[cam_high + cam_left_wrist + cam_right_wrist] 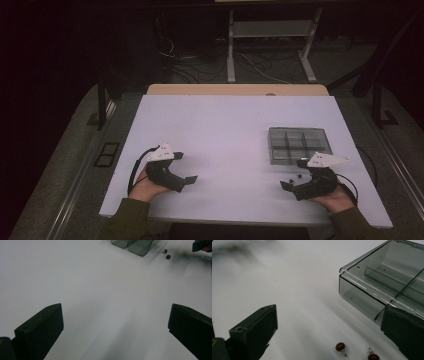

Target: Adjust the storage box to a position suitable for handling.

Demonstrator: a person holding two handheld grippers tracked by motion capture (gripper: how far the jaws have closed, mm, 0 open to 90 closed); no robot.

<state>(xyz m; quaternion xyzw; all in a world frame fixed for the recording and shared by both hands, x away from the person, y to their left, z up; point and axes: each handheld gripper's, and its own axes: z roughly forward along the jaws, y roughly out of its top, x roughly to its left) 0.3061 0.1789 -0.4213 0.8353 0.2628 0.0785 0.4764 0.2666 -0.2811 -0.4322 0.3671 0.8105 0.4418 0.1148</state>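
A smoky clear compartment box (pixel 299 145) lies on the right half of the white table top (pixel 225 130); its lid looks closed and its corner (pixel 372 292) is near my right gripper's jaws. Two dark red bead earrings (pixel 340 347) (pixel 372 356) lie on the table just in front of the box, small dark dots (pixel 295 177) in the high view. My right gripper (pixel 294 174) (pixel 330 311) rests low beside them, open, nothing between its jaws. My left gripper (pixel 186 167) (pixel 116 308) sits at the front left, open and empty, pointing across bare table toward the box (pixel 136 245) and earrings (pixel 166 254).
A wooden table edge (pixel 237 89) shows behind the white top. Beyond it on the dark floor stand a metal frame (pixel 270 45) and loose cables (pixel 200 65). The other gripper's tip (pixel 201 245) appears at the top right of the left gripper view.
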